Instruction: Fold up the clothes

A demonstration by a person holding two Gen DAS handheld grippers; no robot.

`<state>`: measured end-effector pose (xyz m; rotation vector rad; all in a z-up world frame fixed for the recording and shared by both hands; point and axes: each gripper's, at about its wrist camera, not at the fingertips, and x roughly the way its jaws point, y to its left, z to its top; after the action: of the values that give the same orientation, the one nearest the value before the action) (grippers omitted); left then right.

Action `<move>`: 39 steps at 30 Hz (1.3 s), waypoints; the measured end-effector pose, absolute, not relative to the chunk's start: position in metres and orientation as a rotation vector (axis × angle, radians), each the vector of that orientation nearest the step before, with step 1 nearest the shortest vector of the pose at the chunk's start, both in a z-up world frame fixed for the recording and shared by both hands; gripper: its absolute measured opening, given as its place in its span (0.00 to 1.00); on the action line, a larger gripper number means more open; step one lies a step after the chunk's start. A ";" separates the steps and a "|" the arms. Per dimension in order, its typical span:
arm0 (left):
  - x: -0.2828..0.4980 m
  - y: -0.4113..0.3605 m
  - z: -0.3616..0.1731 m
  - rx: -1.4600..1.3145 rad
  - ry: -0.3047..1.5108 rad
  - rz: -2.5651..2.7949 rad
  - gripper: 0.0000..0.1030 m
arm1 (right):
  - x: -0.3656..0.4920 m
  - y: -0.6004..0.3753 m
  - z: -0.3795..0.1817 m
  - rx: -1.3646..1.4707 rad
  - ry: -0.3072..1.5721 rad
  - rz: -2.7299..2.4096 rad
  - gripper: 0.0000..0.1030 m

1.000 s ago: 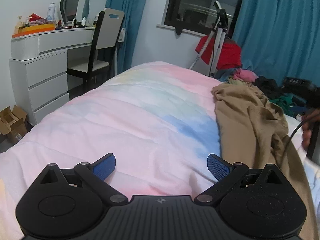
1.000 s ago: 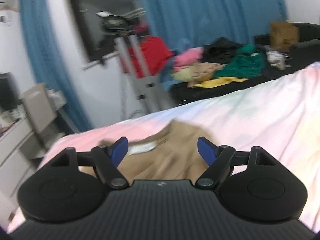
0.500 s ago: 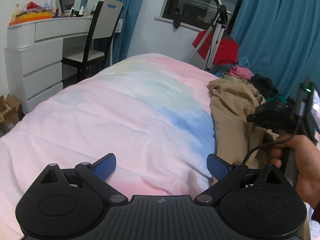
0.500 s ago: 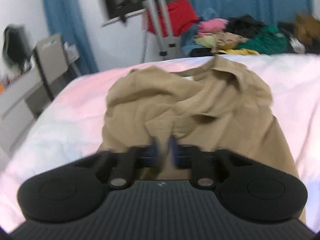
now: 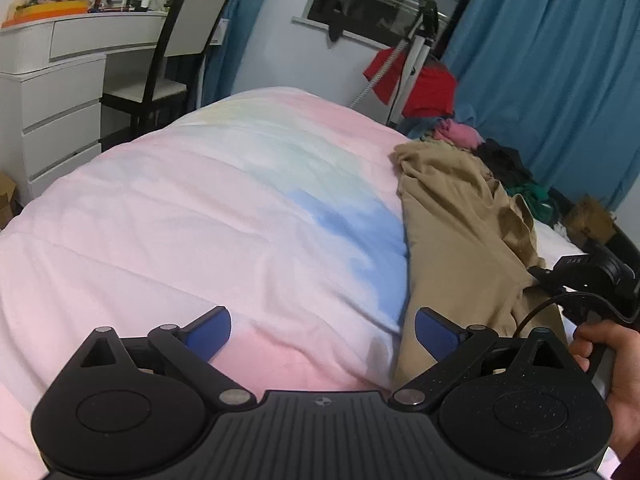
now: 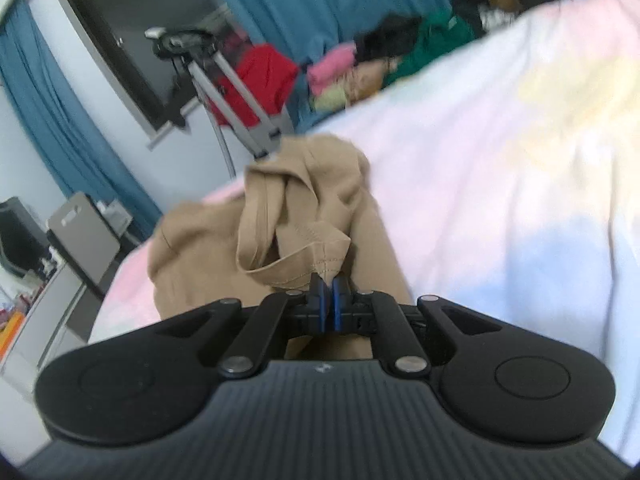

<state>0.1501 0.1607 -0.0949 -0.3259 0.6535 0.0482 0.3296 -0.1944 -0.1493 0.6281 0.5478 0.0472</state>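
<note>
A tan garment (image 5: 460, 216) lies crumpled along the right side of a pastel pink and blue duvet (image 5: 224, 216). My left gripper (image 5: 322, 330) is open and empty, hovering over the duvet just left of the garment's near end. My right gripper (image 6: 329, 285) is shut on a hemmed edge of the tan garment (image 6: 292, 232) and holds it lifted off the bed. From the left wrist view the right gripper (image 5: 548, 278) is at the garment's right edge, held in a hand.
A white dresser (image 5: 52, 92) and a chair (image 5: 168, 60) stand left of the bed. A tripod stand (image 5: 412, 52) with a red cloth and a pile of clothes (image 5: 492, 152) sit beyond the bed by blue curtains (image 5: 552, 72).
My right gripper has shut on the tan garment's edge and lifted it. The left gripper stayed open and shifted slightly over the duvet.
</note>
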 end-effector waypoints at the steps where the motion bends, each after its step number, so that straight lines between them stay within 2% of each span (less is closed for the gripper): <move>1: 0.149 0.159 -0.095 -0.312 0.653 0.047 0.97 | 0.330 -0.198 -0.150 0.639 0.571 0.070 0.09; 3: 0.148 0.155 -0.094 -0.284 0.651 0.045 0.97 | 0.326 -0.203 -0.142 0.641 0.587 0.088 0.11; 4: 0.147 0.154 -0.094 -0.274 0.649 0.045 0.97 | 0.323 -0.204 -0.136 0.631 0.590 0.097 0.18; 5: 0.145 0.153 -0.093 -0.266 0.646 0.044 0.97 | 0.319 -0.206 -0.129 0.620 0.594 0.106 0.37; 6: 0.144 0.152 -0.092 -0.258 0.644 0.043 0.97 | 0.313 -0.207 -0.122 0.603 0.590 0.113 0.50; 7: 0.143 0.151 -0.091 -0.251 0.641 0.042 0.97 | 0.302 -0.208 -0.115 0.594 0.578 0.120 0.72; 8: 0.141 0.150 -0.090 -0.244 0.638 0.040 0.97 | 0.289 -0.210 -0.107 0.593 0.565 0.128 0.77; 16: 0.102 0.141 -0.071 -0.188 0.601 -0.001 0.97 | 0.176 -0.215 -0.050 0.519 0.549 0.221 0.77; 22: 0.078 0.145 -0.053 -0.226 0.623 -0.014 0.98 | 0.097 -0.213 -0.038 0.410 0.508 0.269 0.76; 33: 0.043 0.189 -0.059 -0.459 0.848 -0.033 0.94 | 0.067 -0.232 -0.053 0.518 0.551 0.277 0.77; 36: 0.045 0.186 -0.066 -0.472 0.946 -0.044 0.90 | 0.069 -0.235 -0.055 0.542 0.552 0.285 0.77; 38: 0.050 0.181 -0.075 -0.459 1.050 -0.031 0.78 | 0.071 -0.237 -0.058 0.556 0.562 0.286 0.77; 39: 0.051 0.179 -0.078 -0.444 1.080 -0.029 0.76 | 0.071 -0.239 -0.060 0.565 0.567 0.284 0.77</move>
<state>0.0506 0.1788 -0.0778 -0.4438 1.0796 -0.0286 0.0713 -0.2390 -0.0597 0.5647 0.5673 0.2843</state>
